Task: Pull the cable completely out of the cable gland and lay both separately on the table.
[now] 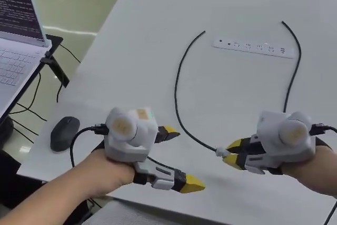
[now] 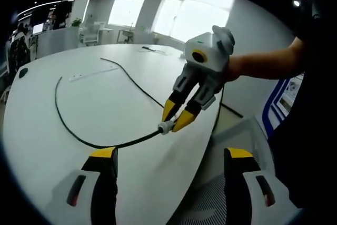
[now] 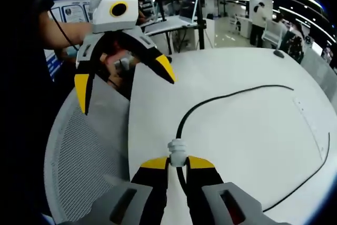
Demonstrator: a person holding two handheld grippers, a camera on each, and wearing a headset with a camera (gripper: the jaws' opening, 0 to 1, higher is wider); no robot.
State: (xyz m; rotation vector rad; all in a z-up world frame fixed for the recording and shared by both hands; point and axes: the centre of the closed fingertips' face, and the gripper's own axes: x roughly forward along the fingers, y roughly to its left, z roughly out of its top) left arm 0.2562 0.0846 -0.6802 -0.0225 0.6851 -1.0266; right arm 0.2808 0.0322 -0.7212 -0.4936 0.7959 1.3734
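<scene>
While right tool [image 1: 227, 153] pinches cable gland [image 3: 177, 150] on cable [image 1: 176, 85], left tool [image 1: 189, 159] gapes empty; laptop [image 1: 16, 25] text illegible

Nothing can be read. The open silver laptop's dark screen [image 1: 16, 3], far to the left of the left gripper [image 1: 188, 159], carries pale text lines too small to make out.

Office — laptop [image 1: 15, 51], mouse [image 1: 64, 133], power strip [image 1: 253, 47]

Thin black cable [image 1: 176, 85] curves across the table [image 1: 237, 93]; small white cable gland [image 1: 221, 153] (threaded on) at its near end.
</scene>
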